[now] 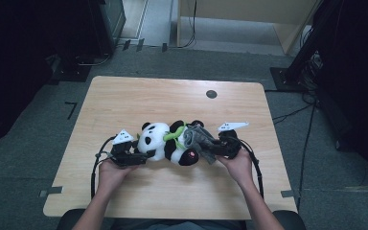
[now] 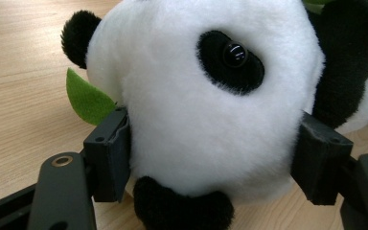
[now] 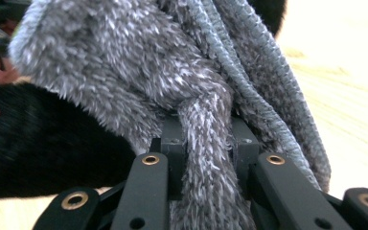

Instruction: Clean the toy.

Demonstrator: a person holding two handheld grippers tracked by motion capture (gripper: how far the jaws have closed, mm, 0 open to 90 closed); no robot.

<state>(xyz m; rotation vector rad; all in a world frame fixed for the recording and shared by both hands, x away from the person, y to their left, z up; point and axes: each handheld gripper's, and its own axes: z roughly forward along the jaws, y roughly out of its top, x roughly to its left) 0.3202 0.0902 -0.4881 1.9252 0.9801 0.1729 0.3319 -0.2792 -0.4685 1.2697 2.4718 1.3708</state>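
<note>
Right gripper view: claw [image 3: 206, 153] pinches fuzzy grey knit cloth [image 3: 139, 67].

Wooden table [image 1: 124, 96], grey carpet floor [image 1: 220, 57], dark surroundings

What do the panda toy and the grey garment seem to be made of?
Panda toy: soft plush, probably synthetic; short dense white and black pile, glossy eye that looks like plastic.
Grey garment: fuzzy knit, probably synthetic; long shaggy fibres, ribbed edge.

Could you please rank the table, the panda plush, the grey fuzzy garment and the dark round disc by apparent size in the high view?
1. table
2. panda plush
3. grey fuzzy garment
4. dark round disc
</note>
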